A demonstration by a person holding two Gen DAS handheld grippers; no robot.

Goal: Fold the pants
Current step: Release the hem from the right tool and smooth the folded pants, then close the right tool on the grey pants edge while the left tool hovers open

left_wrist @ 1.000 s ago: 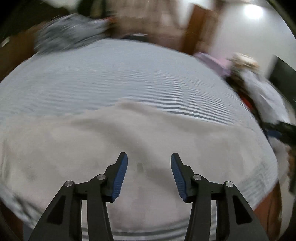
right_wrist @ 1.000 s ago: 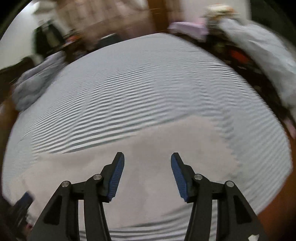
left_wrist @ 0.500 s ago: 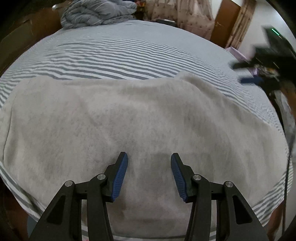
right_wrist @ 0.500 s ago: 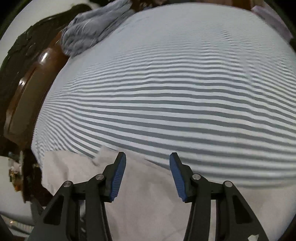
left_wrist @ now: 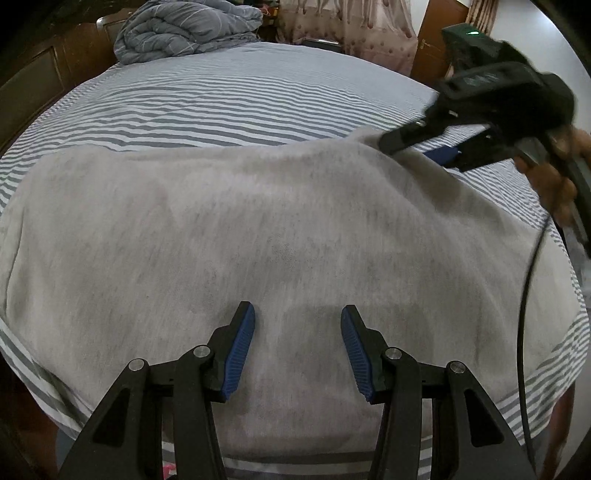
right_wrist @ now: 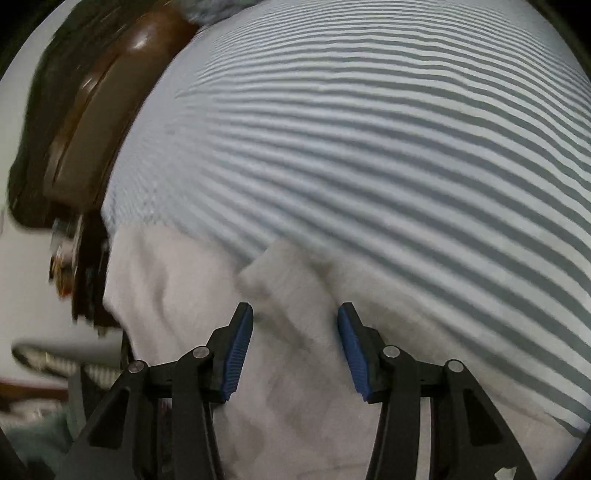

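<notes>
The light grey pants (left_wrist: 258, 229) lie spread flat across the near part of a striped bed (left_wrist: 229, 96). My left gripper (left_wrist: 297, 347) is open and empty, hovering over the near middle of the cloth. My right gripper (right_wrist: 295, 345) is open, with a raised corner of the pants (right_wrist: 280, 273) just ahead of its fingertips. In the left wrist view the right gripper (left_wrist: 417, 147) sits at the pants' far right corner, touching the cloth.
A bundled blue-grey duvet (left_wrist: 184, 29) lies at the bed's far end. A dark wooden bed frame (right_wrist: 96, 110) runs along the left side. A brown door (left_wrist: 439, 40) and curtains (left_wrist: 343, 29) stand beyond the bed. A black cable (left_wrist: 524, 295) hangs at right.
The right gripper swung left and came down to the pants' far right corner, which now sits raised ahead of its fingertips. The left gripper moved a little closer over the cloth.
</notes>
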